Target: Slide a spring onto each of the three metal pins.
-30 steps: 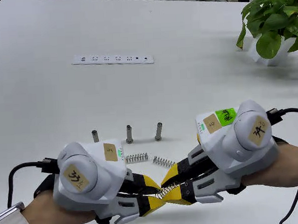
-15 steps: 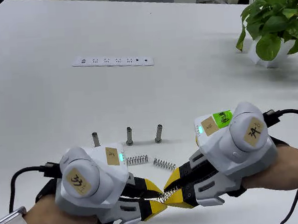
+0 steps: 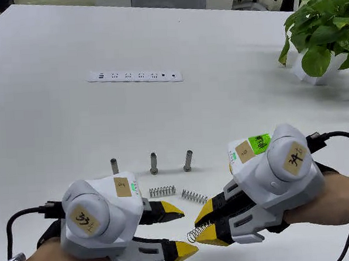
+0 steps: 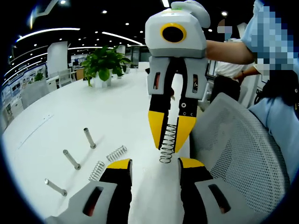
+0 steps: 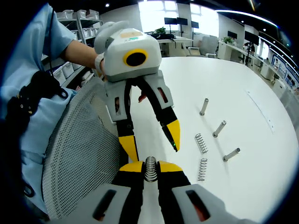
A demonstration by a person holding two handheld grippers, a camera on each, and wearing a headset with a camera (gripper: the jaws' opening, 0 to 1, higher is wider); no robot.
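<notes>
Three short metal pins (image 3: 114, 166) (image 3: 153, 162) (image 3: 188, 160) stand upright in a row on the white table (image 3: 74, 124). Two loose springs (image 3: 162, 191) (image 3: 194, 195) lie just in front of them. My right gripper (image 3: 202, 225) is shut on a third spring (image 3: 194, 232), held off the table near its front edge; that spring (image 5: 150, 168) sits pinched between the jaws in the right gripper view. My left gripper (image 3: 183, 230) faces it, open, tips just apart from the spring (image 4: 167, 142). In the left gripper view the pins (image 4: 71, 159) and springs (image 4: 116, 152) lie to the left.
A white power strip (image 3: 135, 76) lies further back on the table. A potted plant (image 3: 324, 23) stands at the far right. A grey mesh chair (image 5: 79, 158) and a person's blue sleeve (image 5: 32, 70) sit behind the grippers at the table's near edge.
My left gripper has opened, let go of the held spring and drawn back to the left. The spring stays in my right gripper.
</notes>
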